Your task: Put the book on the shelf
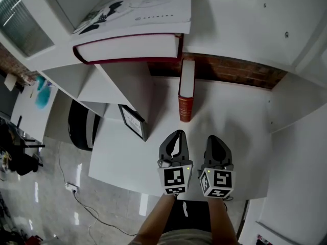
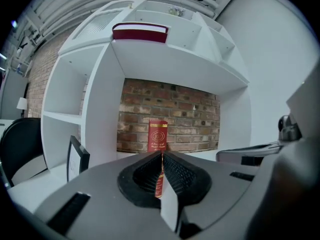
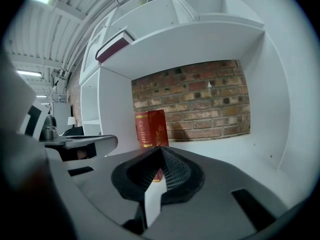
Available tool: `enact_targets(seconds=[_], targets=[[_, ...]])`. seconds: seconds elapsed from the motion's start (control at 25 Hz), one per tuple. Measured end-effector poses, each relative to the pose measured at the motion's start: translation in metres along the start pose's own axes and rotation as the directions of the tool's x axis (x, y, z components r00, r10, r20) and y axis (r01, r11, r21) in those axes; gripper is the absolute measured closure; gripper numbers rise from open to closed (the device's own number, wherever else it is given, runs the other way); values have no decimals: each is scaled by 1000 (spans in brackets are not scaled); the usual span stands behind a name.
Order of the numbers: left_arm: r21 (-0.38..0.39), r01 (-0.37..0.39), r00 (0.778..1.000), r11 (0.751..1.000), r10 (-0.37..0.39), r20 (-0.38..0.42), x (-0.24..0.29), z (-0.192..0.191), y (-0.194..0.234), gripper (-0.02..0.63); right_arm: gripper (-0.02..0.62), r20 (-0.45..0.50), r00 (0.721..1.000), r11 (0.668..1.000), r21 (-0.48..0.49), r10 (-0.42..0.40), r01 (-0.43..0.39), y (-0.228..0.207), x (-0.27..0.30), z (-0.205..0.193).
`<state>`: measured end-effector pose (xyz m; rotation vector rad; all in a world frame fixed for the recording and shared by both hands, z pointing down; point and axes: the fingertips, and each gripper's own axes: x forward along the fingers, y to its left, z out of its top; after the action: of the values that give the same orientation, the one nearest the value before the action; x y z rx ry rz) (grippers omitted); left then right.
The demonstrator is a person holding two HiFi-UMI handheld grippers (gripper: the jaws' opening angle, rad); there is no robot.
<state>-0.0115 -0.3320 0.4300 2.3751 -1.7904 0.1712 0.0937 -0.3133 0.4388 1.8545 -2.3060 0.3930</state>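
Okay, nearest first. The left gripper and right gripper hover side by side over the front of the white desk surface. Both have their jaws pressed together with nothing between them, and both aim into the alcove.

Further in on the left, a small black-framed picture stands by the white upright panel. In the middle of the alcove is a slim red hardcover book with gold print on its spine. It stands upright on the desk surface, well apart from both grippers, with its back close to the red brick wall. I can't tell whether it touches the wall.

On the white shelf board above, a thick burgundy hardcover book lies flat with a white softcover book flat on top. The side cubbies on the left show nothing inside. The items in the highest compartment are too small to name.

The step is ambiguous. The scene fits grippers lined up on the red book, meant for the board above. It fits equally well a book already lying on the shelf with the grippers clear of it. These views don't settle which book the task means, so they don't settle the next move either. My judgement is that the red book, being tall and narrow, would tip at a nudge.
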Motion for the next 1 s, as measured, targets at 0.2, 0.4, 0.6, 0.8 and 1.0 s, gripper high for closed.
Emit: enact_targets(seconds=[0.2,0.4,0.6,0.8,1.0], targets=[[-20,-8,1000,1000,8,8,-14,7,-4,584,578,17,1000,1000,-18,13,-12,6,-6,10],[-19,-8,1000,1000,8,16,-22,13,-8,584,578,37,999,999,-35,16,-15,8,-11,19],[-20,0,1000,1000,0,20,-27,19,-11,584,578,51,998,999,-44,22,-20,8,-15,26],[-16,9,999,1000,-8,33,-29,26,-16,584,578,60,998,999,-45,31,-28,7,-16,34],[-13,20,999,1000,-19,33,-31,27,-25,584,578,62,997,998,-55,39,-36,6,-21,37]])
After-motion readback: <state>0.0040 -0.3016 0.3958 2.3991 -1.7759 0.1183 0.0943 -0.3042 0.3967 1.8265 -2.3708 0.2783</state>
